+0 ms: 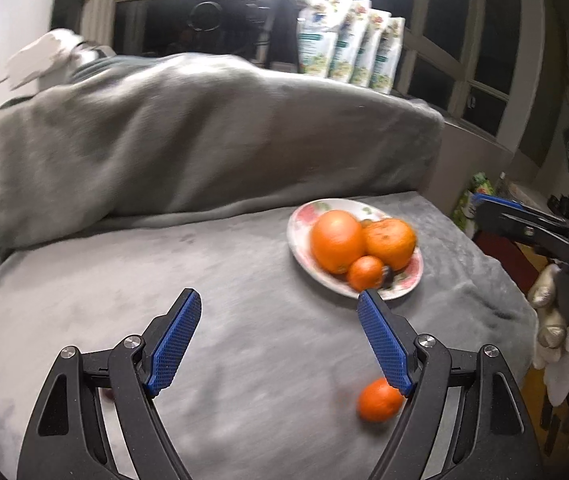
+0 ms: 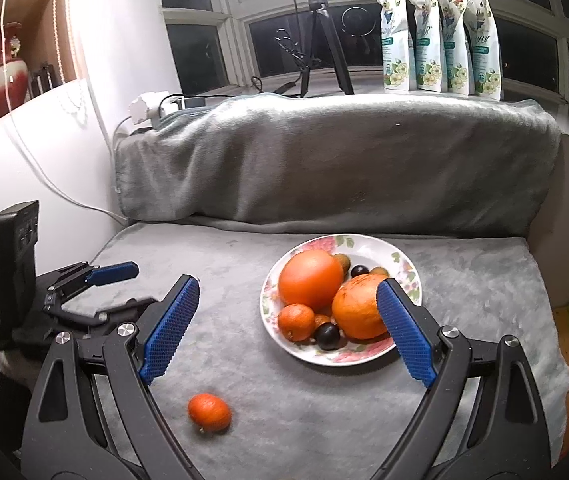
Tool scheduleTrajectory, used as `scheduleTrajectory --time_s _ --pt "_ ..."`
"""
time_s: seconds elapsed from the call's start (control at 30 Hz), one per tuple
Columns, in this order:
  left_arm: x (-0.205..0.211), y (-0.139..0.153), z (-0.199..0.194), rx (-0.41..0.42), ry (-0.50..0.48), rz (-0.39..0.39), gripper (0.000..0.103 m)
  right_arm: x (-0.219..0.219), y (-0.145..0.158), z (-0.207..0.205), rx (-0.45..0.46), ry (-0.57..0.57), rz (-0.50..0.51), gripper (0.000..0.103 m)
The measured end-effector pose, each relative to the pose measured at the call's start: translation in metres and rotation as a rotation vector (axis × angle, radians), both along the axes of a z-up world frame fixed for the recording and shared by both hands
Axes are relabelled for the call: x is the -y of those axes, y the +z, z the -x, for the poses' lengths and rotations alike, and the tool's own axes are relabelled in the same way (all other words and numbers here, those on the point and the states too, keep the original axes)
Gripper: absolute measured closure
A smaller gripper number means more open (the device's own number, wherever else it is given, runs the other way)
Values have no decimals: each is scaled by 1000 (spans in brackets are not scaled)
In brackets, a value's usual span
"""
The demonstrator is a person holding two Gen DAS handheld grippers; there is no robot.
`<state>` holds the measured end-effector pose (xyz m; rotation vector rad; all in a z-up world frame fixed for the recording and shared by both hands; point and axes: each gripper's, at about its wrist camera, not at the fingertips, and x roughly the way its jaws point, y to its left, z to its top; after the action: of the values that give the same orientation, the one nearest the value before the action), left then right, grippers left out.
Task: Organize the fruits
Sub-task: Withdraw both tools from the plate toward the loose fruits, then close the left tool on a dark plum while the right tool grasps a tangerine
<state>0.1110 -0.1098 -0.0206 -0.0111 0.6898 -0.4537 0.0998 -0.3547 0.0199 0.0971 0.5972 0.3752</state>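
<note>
Presently, both claws stand spread with nothing between their pads. The left claw [image 1: 278, 344] hovers over the grey blanket [image 1: 204, 264]; the right claw [image 2: 288, 328] hangs before the floral plate [image 2: 372, 244]. On that plate sit a large orange [image 2: 310, 280], a second orange [image 2: 358, 312], a mandarin [image 2: 295, 321] and a dark plum [image 2: 327, 336]. One loose mandarin [image 2: 209, 412] lies on the blanket, apart from the plate.

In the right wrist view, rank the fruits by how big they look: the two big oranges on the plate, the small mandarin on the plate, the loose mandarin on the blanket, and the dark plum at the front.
1. The two big oranges: alike, unranked.
2. The plate mandarin and loose mandarin: alike; the loose one is nearer.
3. Dark plum.
</note>
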Motion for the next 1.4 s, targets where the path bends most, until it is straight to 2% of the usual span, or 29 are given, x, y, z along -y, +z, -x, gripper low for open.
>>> scheduleTrajectory --time_s 0.23,0.4,0.57,0.73,0.87,0.93,1.1,1.23,1.4 --pt "-57 -12 6 -36 136 39 22 -10 -10 10 -24 43 -6 10" --pt "-85 -25 16 -58 199 25 24 -26 -19 20 -33 86 33 10" --pt "-98 -43 23 -105 218 8 27 -42 -31 27 -47 133 92 10" --pt "-104 -54 20 -132 229 18 36 -52 -48 28 -91 154 93 10" --pt "-104 -59 12 -142 231 25 38 -56 -61 28 -129 159 81 11" --pt "-104 -63 7 -151 229 22 42 -58 -66 29 -144 164 83 17" --pt "-101 -73 -2 -172 218 6 45 -64 -79 28 -182 191 96 18" --pt "-102 -78 -10 -185 221 -8 49 -70 -87 24 -219 220 94 39" --pt "-102 -82 -16 -195 227 -27 53 -79 -97 23 -249 248 101 43"
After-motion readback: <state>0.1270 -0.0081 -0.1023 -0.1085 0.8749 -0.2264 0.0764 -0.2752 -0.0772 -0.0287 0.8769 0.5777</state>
